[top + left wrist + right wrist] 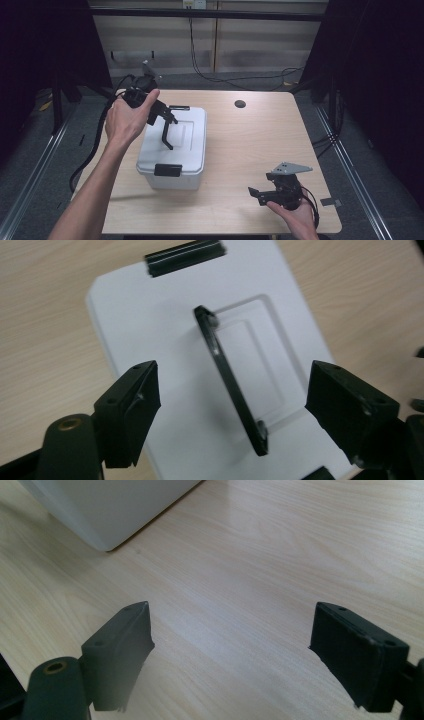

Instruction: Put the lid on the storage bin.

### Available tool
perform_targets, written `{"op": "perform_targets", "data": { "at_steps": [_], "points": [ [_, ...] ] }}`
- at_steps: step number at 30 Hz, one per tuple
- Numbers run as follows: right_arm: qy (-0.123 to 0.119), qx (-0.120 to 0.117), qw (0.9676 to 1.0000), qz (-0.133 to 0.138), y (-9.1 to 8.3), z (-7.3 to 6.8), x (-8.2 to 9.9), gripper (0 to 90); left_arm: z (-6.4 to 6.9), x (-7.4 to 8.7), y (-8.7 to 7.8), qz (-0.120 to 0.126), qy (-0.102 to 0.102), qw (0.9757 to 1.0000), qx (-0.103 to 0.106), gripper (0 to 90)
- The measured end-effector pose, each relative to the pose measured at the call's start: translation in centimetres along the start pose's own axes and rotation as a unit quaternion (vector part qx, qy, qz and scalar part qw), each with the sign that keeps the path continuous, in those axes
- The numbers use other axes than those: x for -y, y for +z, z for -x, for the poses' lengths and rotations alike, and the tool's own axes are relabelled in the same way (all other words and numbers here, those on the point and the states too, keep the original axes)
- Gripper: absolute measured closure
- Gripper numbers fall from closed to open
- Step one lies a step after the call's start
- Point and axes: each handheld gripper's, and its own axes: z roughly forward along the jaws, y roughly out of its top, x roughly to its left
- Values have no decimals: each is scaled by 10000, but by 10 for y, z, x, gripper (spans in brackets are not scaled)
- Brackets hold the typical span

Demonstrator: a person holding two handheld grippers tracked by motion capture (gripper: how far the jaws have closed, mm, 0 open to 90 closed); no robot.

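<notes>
A white lidded box [172,150] sits left of centre on your wooden table [250,145], black latches [167,170] at its near and far ends, its black handle [231,382] standing upright off the lid. Your left gripper [167,131] hangs just above that handle, jaws spread wide and holding nothing, hand tilted downward. Your right gripper [256,194] rests low near the table's front right, well apart from the box, jaws wide and empty.

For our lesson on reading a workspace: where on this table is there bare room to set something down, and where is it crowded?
Free: the wide bare wood of the table between the white box and the right edge, up to the round hole. Crowded: over the box, where the open left gripper hangs above the raised handle, and the near right corner, where the right gripper rests.
</notes>
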Motion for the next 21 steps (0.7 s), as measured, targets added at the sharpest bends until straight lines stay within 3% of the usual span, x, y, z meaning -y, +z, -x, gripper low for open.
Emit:
{"op": "perform_targets", "data": {
  "at_steps": [6,10,13,21],
  "points": [
    [5,9,10000,-7,1,0,0,160,-4,9,3,-69,199,9998,-48,218],
    [5,13,10000,13,0,0,0,160,-7,19,-2,127,425,9990,-72,214],
    [7,12,10000,15,0,0,0,160,-10,27,-5,365,464,9982,26,213],
    [31,26,10000,16,0,0,0,160,-23,49,-8,504,475,9975,123,210]
  ]
}}
